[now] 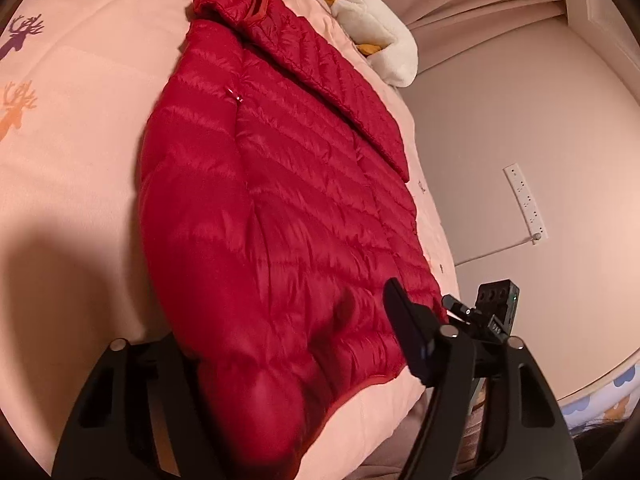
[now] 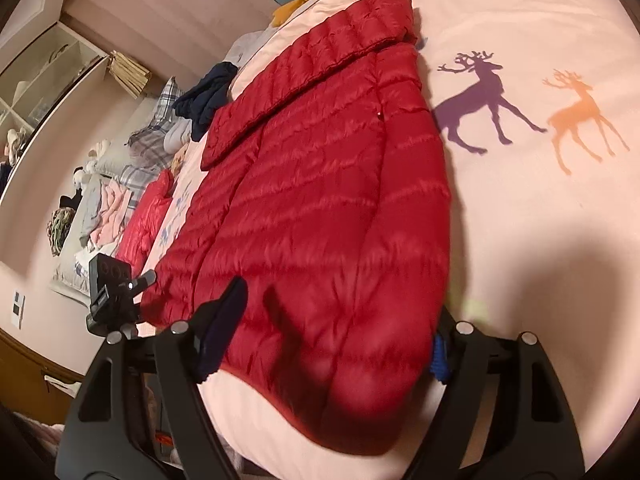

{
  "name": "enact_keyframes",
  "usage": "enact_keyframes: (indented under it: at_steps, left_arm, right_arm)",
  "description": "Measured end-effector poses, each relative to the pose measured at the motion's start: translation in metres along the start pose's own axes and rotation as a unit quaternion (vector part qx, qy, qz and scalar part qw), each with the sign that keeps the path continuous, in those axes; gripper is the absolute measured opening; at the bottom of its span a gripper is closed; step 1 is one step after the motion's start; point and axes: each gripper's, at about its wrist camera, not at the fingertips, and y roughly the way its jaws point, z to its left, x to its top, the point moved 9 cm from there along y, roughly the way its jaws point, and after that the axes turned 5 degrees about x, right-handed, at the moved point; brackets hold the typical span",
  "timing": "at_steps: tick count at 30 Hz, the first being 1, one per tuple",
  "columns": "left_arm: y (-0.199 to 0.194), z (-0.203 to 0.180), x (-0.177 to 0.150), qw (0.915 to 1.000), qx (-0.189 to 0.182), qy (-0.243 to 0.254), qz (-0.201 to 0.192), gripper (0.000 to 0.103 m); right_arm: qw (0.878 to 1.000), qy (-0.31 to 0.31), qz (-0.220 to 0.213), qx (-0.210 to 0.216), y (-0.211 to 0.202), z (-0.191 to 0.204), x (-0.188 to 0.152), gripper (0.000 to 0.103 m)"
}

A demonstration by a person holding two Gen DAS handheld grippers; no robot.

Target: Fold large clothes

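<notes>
The red down jacket (image 1: 280,208) lies flat on the pink bed (image 1: 80,160), its near hem between the part-open fingers of the left gripper (image 1: 280,360) and right gripper (image 2: 336,344), no grasp visible.

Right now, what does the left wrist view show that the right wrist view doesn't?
Only the left wrist view: a white power strip on the wall and a cream fleece.
Only the right wrist view: piled clothes beside the bed, and a dark navy garment.
Both: the red puffer jacket flat on the pink deer-print bedspread.
</notes>
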Motion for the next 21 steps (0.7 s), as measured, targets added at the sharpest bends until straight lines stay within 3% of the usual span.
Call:
enact_keyframes:
  at_steps: [7, 11, 15, 21]
  left_arm:
    - [0.001, 0.012, 0.004, 0.9995, 0.013, -0.026, -0.014, 0.034]
    - [-0.004, 0.006, 0.008, 0.9992, 0.02, -0.023, -0.026, 0.021]
    - [-0.008, 0.005, 0.009, 0.9986, 0.032, -0.028, -0.032, 0.015]
    - [-0.01, -0.006, 0.012, 0.998, 0.04, -0.025, -0.041, 0.011]
  right_arm:
    - [1.0, 0.01, -0.016, -0.007, 0.001, -0.007, 0.003, 0.062]
    - [1.0, 0.011, -0.019, -0.008, 0.003, -0.007, 0.005, 0.044]
    - [1.0, -0.002, -0.026, -0.002, 0.002, 0.001, 0.006, 0.028]
    - [0.998, -0.036, -0.039, -0.015, -0.001, 0.017, 0.011, 0.016]
